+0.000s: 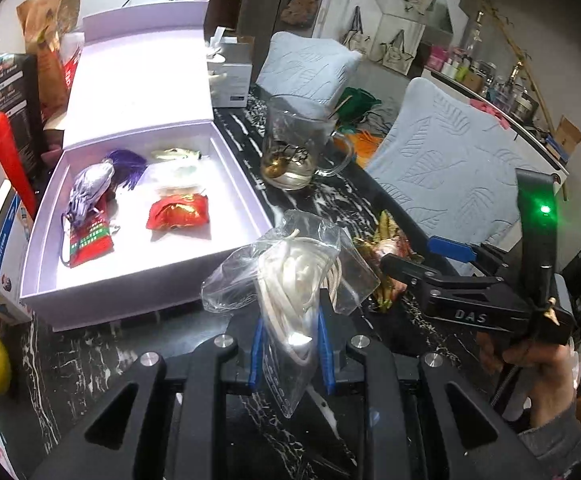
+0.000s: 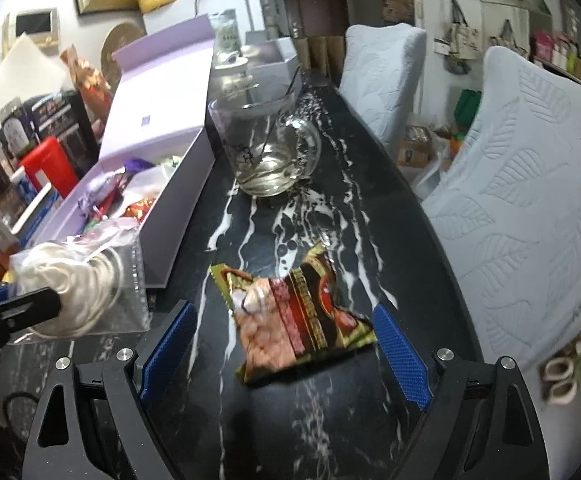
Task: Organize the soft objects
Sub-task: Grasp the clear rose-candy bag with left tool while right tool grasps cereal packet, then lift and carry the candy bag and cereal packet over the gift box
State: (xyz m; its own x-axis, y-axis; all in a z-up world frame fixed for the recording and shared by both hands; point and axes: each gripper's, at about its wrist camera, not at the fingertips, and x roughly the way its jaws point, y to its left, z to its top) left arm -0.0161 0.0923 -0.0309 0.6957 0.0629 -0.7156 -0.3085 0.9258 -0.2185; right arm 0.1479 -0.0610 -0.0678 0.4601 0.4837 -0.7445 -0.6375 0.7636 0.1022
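I am holding the left hand-held gripper [image 1: 290, 344] clamped on a clear plastic bag [image 1: 290, 280], its ribbed blue pads [image 1: 256, 354] pinching the crinkled film; inside it a coil of white cord [image 1: 298, 276] is showing, soft and looped. The bag is hanging above the bench [image 1: 90, 356], just beside the near wall of the lavender cardboard box [image 1: 130, 292]. My right hand-held gripper [image 2: 286, 344] is standing with its jaws wide apart, nothing between the textured blue pads [image 2: 400, 352] being gripped; a flat, glossy snack packet [image 2: 298, 312], red, gold and green with a notched top edge, is lying on the black, white-veined marble bench between and just ahead of them. In the box, whose lid is standing open, a shiny red foil pouch [image 1: 178, 214], a lilac satin sachet [image 1: 90, 192] with a purple tassel [image 1: 128, 166], and a red printed sachet [image 1: 90, 240] are lying. A glass mug [image 2: 266, 144] is standing beyond the packet. Quilted pale-blue chair covers [image 2: 530, 200] are lining the bench's far side.
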